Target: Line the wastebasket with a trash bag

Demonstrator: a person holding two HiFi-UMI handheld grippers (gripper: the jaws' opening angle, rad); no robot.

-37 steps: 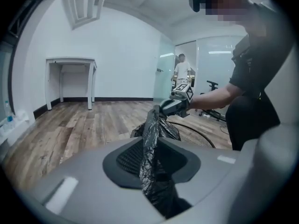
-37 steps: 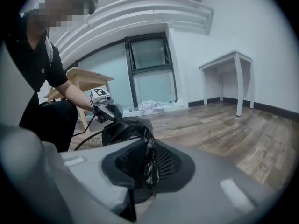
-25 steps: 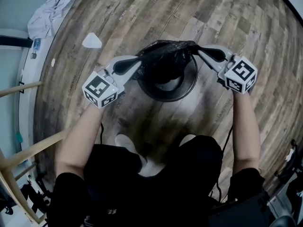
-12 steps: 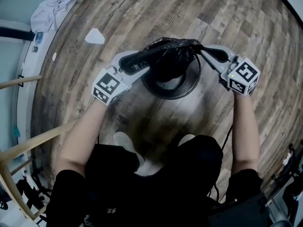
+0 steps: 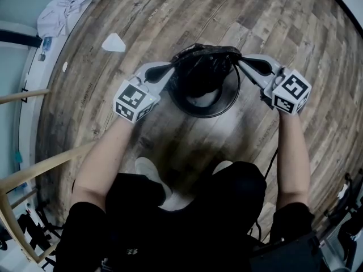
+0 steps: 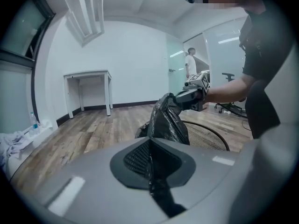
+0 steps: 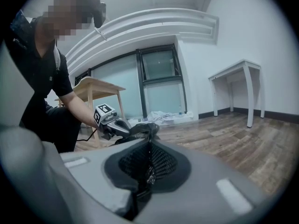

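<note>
Centrally, left gripper (image 5: 169,70) jaws, just closed, pinch bag (image 5: 203,67) edge; right gripper (image 5: 245,61) jaws clamp opposite edge, above wastebasket (image 5: 221,112).

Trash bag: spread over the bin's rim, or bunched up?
Bunched up: the trash bag is gathered over the wastebasket, whose near rim is bare.

Dim, cool overhead light; heavy fisheye warp, black vignetted corners, soft near-field blur.

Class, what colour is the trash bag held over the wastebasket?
The trash bag is glossy black, seen best in the left gripper view.
</note>
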